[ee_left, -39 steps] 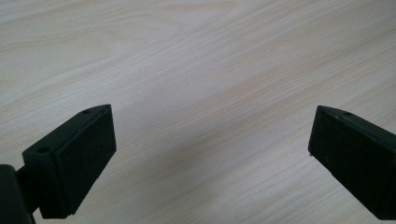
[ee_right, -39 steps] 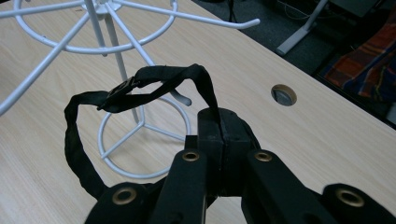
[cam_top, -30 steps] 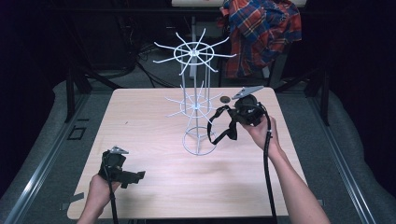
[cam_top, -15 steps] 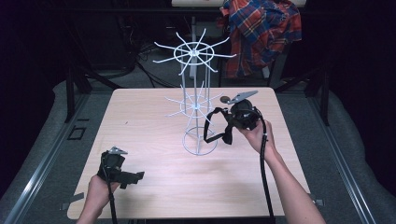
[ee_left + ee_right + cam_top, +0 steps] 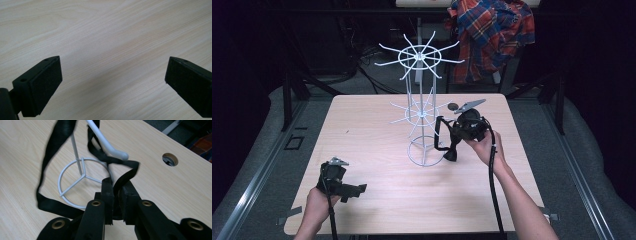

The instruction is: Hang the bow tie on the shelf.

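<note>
Black strap (image 5: 50, 157) pinched between the nearly closed jaws of the right gripper (image 5: 116, 195), which have just been easing apart; looped over a lower arm of the white wire rack (image 5: 422, 120) near the middle of the table (image 5: 362, 130), tail trailing onto the rack's base ring. Hanging judged nearly done; release and withdrawal left. Left gripper (image 5: 112, 82) spread wide, holding nothing, near the table's front left corner.
</note>
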Demonstrator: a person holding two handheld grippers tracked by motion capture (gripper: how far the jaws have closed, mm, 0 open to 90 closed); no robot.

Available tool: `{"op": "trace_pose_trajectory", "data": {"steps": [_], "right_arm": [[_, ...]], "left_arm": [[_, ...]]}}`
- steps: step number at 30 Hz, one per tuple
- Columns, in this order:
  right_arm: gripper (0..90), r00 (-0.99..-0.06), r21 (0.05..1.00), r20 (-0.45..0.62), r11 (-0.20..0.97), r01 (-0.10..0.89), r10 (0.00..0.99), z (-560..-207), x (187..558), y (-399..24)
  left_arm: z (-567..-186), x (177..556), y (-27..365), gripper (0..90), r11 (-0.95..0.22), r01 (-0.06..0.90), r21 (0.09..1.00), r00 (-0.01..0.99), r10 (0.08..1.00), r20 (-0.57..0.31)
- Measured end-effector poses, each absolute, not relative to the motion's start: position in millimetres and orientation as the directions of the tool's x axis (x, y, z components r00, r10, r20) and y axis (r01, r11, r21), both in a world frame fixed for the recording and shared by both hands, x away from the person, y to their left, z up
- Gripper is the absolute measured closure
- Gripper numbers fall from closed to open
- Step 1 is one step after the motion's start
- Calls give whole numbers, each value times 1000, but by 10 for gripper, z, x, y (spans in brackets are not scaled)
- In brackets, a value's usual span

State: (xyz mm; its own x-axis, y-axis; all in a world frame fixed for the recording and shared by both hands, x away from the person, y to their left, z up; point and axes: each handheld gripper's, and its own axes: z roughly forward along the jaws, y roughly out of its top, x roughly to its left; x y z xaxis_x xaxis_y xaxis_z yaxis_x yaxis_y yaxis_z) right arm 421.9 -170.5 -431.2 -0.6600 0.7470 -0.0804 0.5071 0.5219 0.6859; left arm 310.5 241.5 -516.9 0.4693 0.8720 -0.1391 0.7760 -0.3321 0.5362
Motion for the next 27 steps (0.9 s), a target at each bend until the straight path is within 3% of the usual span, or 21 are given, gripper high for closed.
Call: {"op": "trace_pose_trajectory", "data": {"steps": [10,24,27], "right_arm": [[756,-660,677,-77,525,515,747,-4310,4174,-1764],[428,-676,681,-36,513,522,736,-4233,4009,-1832],[304,-663,683,-51,510,522,747,-4211,3924,-1884]], "left_arm": [[-5169,3105,2412,10,-331,778,534,468,872,-141],[-5167,3104,2408,10,-331,779,532,469,871,-144],[-5166,3104,2407,10,-333,778,533,470,871,-143]]}}
